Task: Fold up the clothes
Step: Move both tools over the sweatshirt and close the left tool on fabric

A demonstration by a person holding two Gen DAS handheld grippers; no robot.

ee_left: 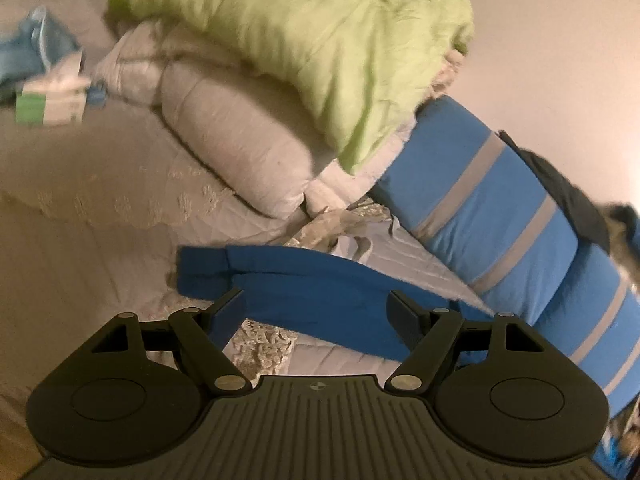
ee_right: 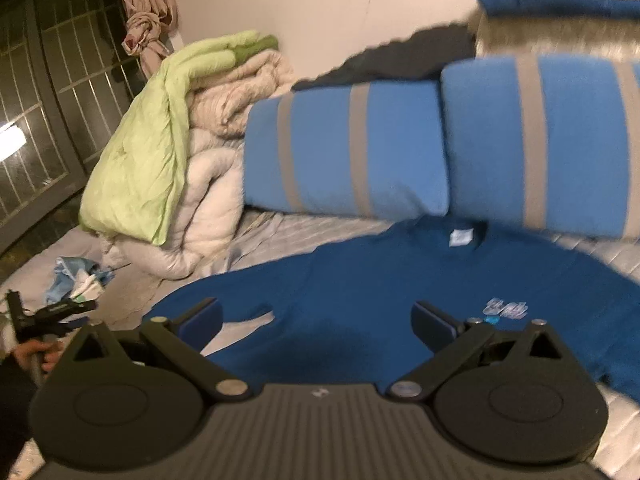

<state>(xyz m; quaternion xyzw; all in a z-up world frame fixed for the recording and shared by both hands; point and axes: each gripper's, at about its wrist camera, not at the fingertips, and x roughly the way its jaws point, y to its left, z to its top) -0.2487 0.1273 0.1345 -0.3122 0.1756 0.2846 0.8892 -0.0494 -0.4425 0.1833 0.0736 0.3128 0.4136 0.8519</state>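
A dark blue sweatshirt (ee_right: 380,280) lies spread flat on the bed, its collar with a white label toward the pillows and a small pale print on its chest. Its long sleeve (ee_left: 312,284) stretches across the quilt in the left wrist view, cuff to the left. My left gripper (ee_left: 316,312) is open and empty, hovering just above the sleeve. My right gripper (ee_right: 316,320) is open and empty above the sweatshirt's body near the left armpit. The left gripper also shows at the left edge of the right wrist view (ee_right: 52,312), held by a hand.
Two blue pillows with grey stripes (ee_right: 400,148) lie along the wall behind the sweatshirt. A pile of cream quilts under a green blanket (ee_left: 320,48) stands at the left. A small green and white box (ee_left: 52,100) and light blue cloth (ee_left: 28,52) lie farther off on the bed.
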